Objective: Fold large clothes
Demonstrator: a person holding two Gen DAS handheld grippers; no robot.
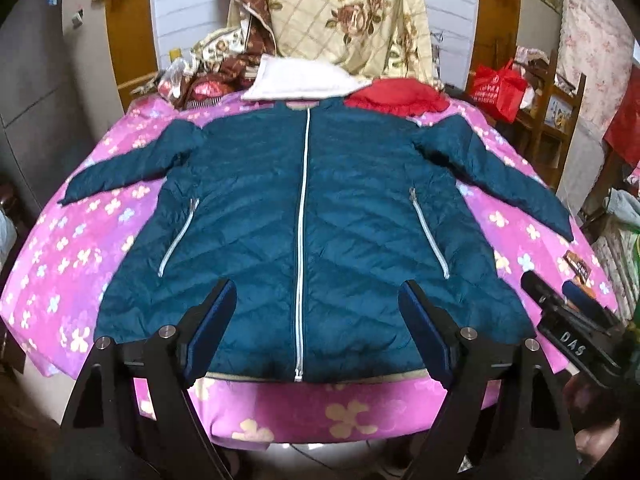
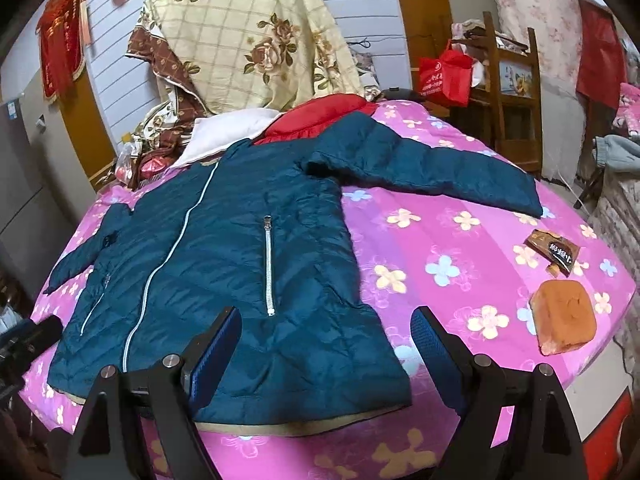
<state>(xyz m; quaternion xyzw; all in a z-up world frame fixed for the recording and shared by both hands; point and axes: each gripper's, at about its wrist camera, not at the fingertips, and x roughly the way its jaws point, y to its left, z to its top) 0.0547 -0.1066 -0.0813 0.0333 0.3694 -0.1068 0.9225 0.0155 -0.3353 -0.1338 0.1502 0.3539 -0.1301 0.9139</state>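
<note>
A teal quilted jacket lies flat, zipped, front up, on the pink flowered bed cover, both sleeves spread out to the sides. It also shows in the right wrist view. My left gripper is open and empty, hovering over the jacket's hem near the zipper. My right gripper is open and empty above the hem's right corner. The right gripper also shows at the right edge of the left wrist view.
A white garment and a red one lie beyond the collar, before a pile of floral quilts. A snack wrapper and an orange bun packet lie on the bed's right side. A wooden chair holds a red bag.
</note>
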